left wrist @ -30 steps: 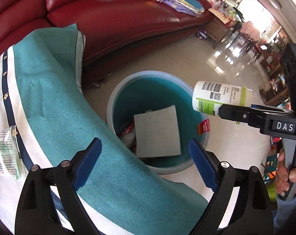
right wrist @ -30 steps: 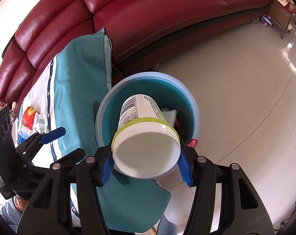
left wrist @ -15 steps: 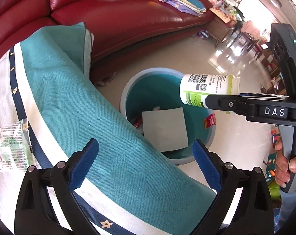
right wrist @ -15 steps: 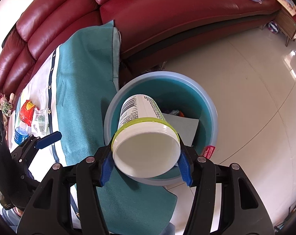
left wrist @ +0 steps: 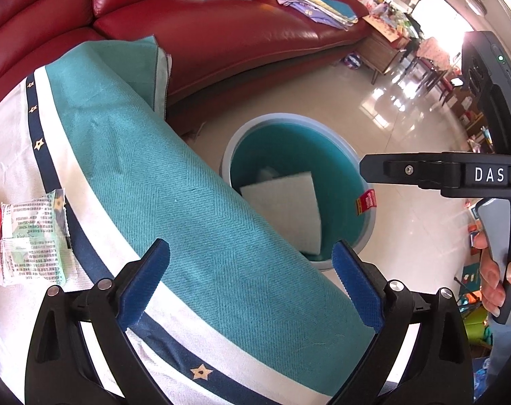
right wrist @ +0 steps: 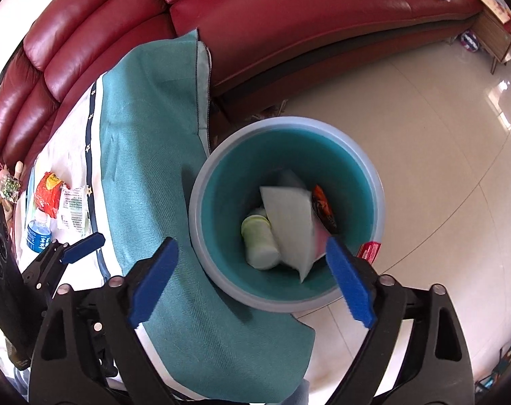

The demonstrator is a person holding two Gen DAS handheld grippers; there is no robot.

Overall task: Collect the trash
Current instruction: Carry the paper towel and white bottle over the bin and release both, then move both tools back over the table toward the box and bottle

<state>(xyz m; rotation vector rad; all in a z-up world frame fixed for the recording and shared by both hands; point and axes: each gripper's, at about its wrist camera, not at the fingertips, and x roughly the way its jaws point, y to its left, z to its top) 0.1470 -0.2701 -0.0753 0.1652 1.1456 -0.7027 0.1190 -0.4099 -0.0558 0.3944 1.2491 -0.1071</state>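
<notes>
Hovering over the bin [right wrist: 286,128], the right gripper [right wrist: 252,280] has just sprung apart, empty; the left gripper [left wrist: 252,283] gapes too (crinkly wrapper [left wrist: 32,233] next, light, pinch an edge).

A table draped in a white cloth [right wrist: 70,155] with a teal border [right wrist: 147,155] lies below and left of the right gripper [right wrist: 252,283]; on it, left of that gripper, lie a red wrapper [right wrist: 48,192], a green-printed packet [right wrist: 74,211] touching it, and a small blue-labelled bottle [right wrist: 38,233] just beside them; the pale tiled floor [right wrist: 441,141] spreads ahead and to the right; a teal bin [right wrist: 201,209] stands on it directly beneath the right gripper, against the cloth's hanging edge; a red sofa [right wrist: 289,17] stands on the floor farther ahead.
</notes>
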